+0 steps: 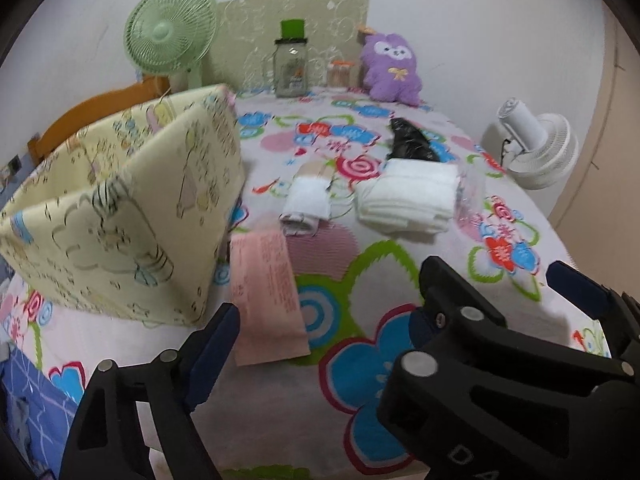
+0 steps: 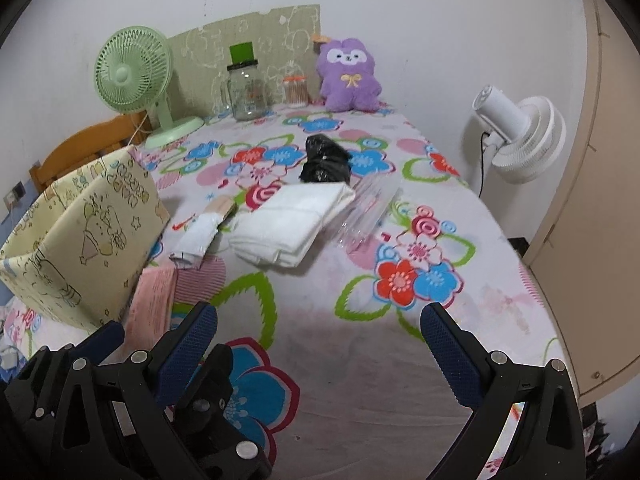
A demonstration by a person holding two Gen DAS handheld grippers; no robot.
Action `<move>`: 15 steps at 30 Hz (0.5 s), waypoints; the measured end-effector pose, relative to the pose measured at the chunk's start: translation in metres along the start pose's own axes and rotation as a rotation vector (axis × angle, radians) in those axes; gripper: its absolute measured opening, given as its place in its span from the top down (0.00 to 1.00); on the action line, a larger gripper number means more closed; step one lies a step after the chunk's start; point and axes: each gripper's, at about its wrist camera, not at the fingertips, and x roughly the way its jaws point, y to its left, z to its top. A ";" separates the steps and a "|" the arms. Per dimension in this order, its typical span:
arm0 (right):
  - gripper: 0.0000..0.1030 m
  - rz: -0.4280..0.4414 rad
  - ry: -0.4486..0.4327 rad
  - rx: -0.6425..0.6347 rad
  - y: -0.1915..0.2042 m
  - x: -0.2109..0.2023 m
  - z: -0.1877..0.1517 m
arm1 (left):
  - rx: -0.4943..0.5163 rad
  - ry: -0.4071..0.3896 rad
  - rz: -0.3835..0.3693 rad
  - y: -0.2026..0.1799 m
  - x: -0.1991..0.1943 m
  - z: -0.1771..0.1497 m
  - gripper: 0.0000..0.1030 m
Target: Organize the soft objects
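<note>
- The left gripper [image 1: 332, 312] shows at the bottom of the left wrist view, its jaws spread wide with nothing between them, only the flowered cloth on the desk [image 1: 280, 400] below.
- The right gripper [image 2: 318, 338] sits at the bottom of its own view, jaws likewise wide and empty.
- The folded white towel [image 1: 408, 200] lies in the middle of the frame, well apart from both grippers. It looks soft, light and thick in its layers; a grip across the near folded edge would likely take the whole stack, while a pinch on one layer risks unfolding it.
- Just left of it is a small rolled white cloth [image 1: 306, 202], light and limp; taking it across the roll's middle should keep it wound.
- A pink folded cloth [image 1: 268, 292] lies flat at centre left, touching the yellow fabric bin [image 1: 120, 216]. It is thin, so the jaws would need to press down and gather it.
- The bin stands open at the left and looks pliable, liable to shift if nudged.
- A black crumpled bag [image 1: 410, 140] and a clear plastic wrapper [image 1: 470, 196] lie behind and right of the towel; both are probably slippery.
- The purple plush toy [image 1: 392, 68] sits upright against the wall, upper middle.
</note>
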 end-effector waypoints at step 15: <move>0.00 0.009 0.048 -0.012 0.005 0.020 0.000 | -0.034 -0.015 0.061 0.006 0.010 -0.003 0.23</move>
